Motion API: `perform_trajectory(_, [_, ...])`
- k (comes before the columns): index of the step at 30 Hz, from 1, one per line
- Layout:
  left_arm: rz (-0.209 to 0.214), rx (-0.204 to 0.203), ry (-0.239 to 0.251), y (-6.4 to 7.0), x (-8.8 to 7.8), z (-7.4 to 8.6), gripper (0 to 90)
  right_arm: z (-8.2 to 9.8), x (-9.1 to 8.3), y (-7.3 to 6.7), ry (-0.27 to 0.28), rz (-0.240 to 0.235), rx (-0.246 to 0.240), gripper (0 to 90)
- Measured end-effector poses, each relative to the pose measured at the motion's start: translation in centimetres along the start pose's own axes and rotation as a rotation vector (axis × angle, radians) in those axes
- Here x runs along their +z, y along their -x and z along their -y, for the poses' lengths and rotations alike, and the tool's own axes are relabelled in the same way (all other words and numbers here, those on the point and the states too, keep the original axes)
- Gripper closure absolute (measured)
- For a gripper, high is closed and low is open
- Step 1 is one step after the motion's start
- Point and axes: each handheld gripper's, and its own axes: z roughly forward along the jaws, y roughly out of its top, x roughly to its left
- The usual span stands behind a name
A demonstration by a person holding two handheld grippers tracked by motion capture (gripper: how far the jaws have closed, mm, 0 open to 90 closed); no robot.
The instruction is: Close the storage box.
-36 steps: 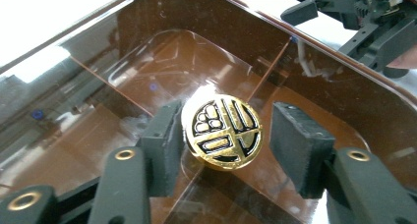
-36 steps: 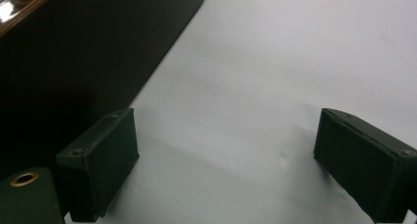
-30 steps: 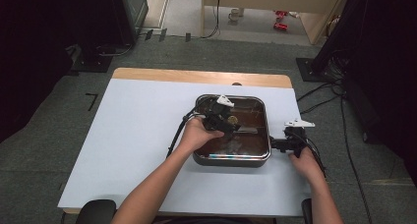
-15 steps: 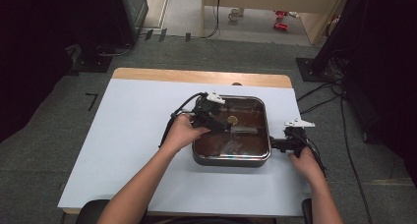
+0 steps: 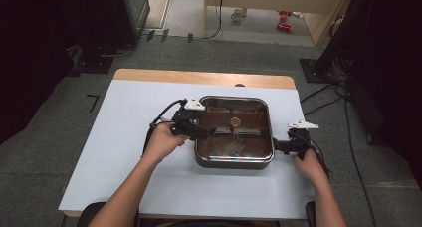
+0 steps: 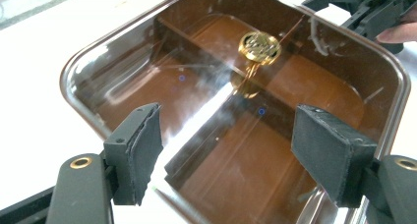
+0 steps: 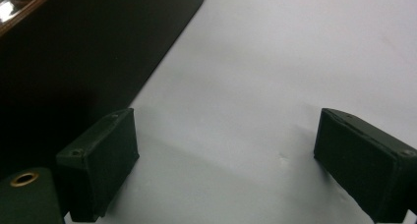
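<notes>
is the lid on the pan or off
On. The glass lid sits flat across the square pan, its gold knob on top at the centre, glare streaking the glass. Nothing holds it.

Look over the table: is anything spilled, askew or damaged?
Nothing is spilled or broken. The glass lid sits square on the brown pan, gold knob upright; it carries pale smears. The left tool, jaws opening, holds nothing.

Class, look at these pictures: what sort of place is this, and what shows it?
Probably a lab or studio set up for recording: a white-topped table on grey carpet, cables trailing across the floor, and dark equipment stands around it.
</notes>
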Motion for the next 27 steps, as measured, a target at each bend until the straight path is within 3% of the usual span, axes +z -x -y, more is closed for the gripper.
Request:
perform_trajectory(5, [-0.028,-0.012,-0.008,-0.6,-0.9,1.6,26.3,0.0,0.0,0.0,0.0,0.001,0.0,9.0])
perform_trajectory(11, [-0.054,-0.047,0.021,-1.3,-1.9,3.4,25.7,0.0,0.0,0.0,0.001,0.001,0.001,8.9])
perform_trajectory(27, [-0.15,-0.096,0.018,-2.3,-3.0,8.4,24.2,0.0,0.0,0.0,0.002,-0.003,0.004,8.9])
